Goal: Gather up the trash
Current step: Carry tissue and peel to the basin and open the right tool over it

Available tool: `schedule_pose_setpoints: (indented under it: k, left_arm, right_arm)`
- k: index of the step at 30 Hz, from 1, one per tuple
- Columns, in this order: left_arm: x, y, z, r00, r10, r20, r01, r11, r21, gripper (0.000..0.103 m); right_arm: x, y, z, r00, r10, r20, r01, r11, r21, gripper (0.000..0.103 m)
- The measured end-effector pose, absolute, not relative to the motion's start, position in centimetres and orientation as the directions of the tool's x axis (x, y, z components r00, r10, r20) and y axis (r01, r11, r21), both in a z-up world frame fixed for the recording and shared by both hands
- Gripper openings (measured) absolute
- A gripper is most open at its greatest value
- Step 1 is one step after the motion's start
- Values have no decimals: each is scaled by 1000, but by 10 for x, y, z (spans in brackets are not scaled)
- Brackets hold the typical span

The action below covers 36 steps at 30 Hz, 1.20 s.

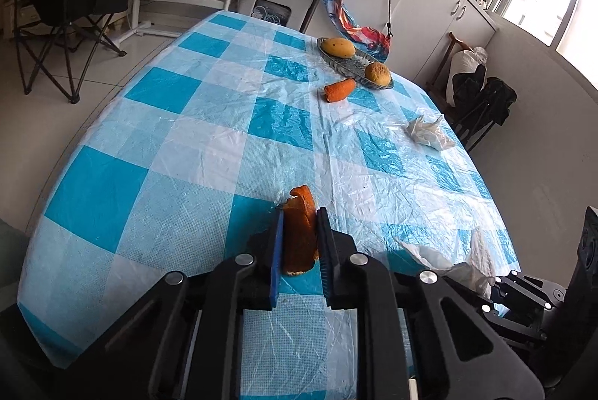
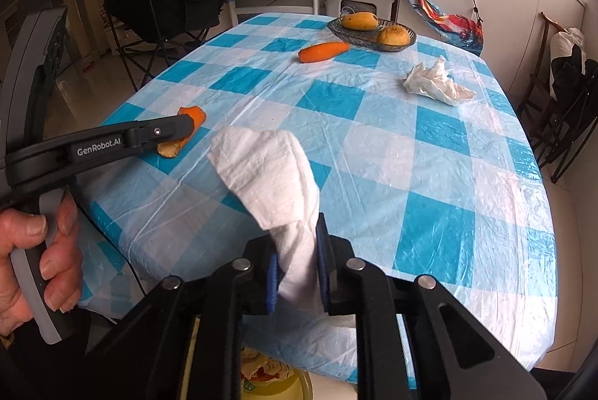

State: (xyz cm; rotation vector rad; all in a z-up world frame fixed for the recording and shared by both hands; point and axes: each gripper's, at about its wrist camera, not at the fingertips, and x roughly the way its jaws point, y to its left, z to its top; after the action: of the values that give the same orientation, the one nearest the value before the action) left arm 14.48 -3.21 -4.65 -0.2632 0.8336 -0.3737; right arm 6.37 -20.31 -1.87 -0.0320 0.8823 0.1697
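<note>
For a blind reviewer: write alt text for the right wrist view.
The right gripper pinches a white paper towel above a blue-checked table; at left, the left gripper grips an orange peel.

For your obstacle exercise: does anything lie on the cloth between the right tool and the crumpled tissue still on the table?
Nothing visible does. The right tool is shut on a white paper towel; beyond it only bare checked tablecloth lies before the crumpled tissue. The carrot lies off to the left.
</note>
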Motion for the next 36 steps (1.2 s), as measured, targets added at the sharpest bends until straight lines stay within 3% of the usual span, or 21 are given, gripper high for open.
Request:
schedule_pose_setpoints:
  k: [11,36]
  left_arm:
    - [99,-16,-32,675,-389,-627,218,917,-334,16]
    - [44,-8,-10,717,-371,-590,261,928,-266,16]
  right_arm:
    - [59,-214,-13,631,220,-744,-130,975,179,14]
    - [14,-181,-5,613,295,-733,-208,955,210,14]
